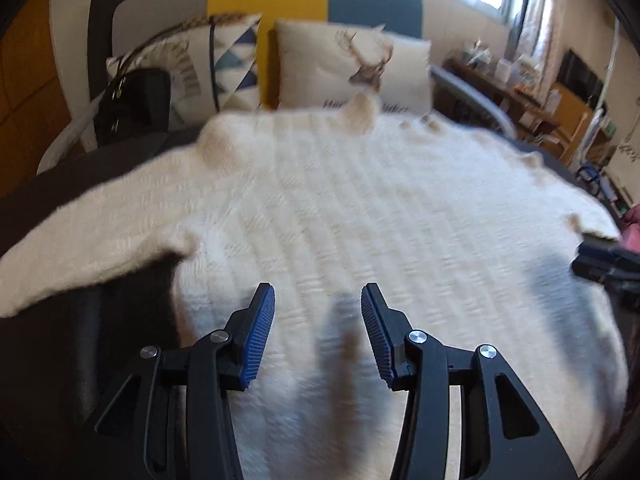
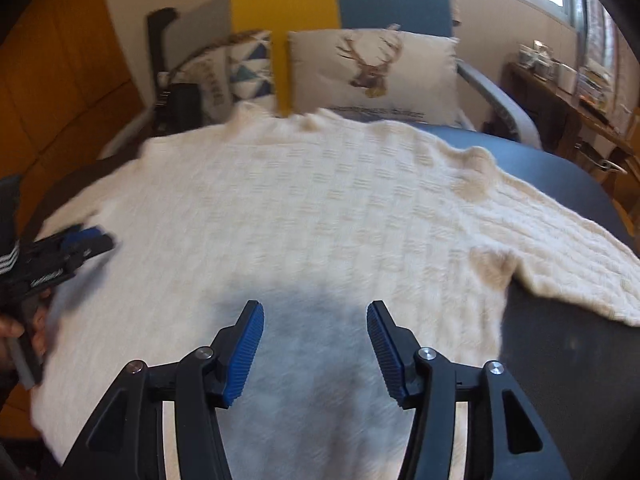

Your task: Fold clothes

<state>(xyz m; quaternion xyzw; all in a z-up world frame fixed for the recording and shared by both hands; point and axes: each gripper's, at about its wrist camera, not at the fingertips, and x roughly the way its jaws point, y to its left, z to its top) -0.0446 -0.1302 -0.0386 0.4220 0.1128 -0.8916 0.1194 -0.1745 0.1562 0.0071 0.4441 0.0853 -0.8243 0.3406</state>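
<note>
Here, cream cable-knit sweater (image 1: 320, 208) spread flat ahead of and beneath both tongs, sleeves out sideways, ready for folding; left tongs (image 1: 318, 300) and right tongs (image 2: 315, 316) agape, gripping nothing

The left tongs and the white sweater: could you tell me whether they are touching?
Cannot tell. In the left wrist view the open left tongs overlap the white sweater, but neither contact nor a gap shows.

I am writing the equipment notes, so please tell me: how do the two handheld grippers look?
The left gripper and the right gripper look alike: black plastic linkage arms with cut-out openings, round silver pivot screws, and two fingers faced with ribbed blue pads. No cables show. Seen from the right wrist view, the left gripper's body carries white stripes.
</note>
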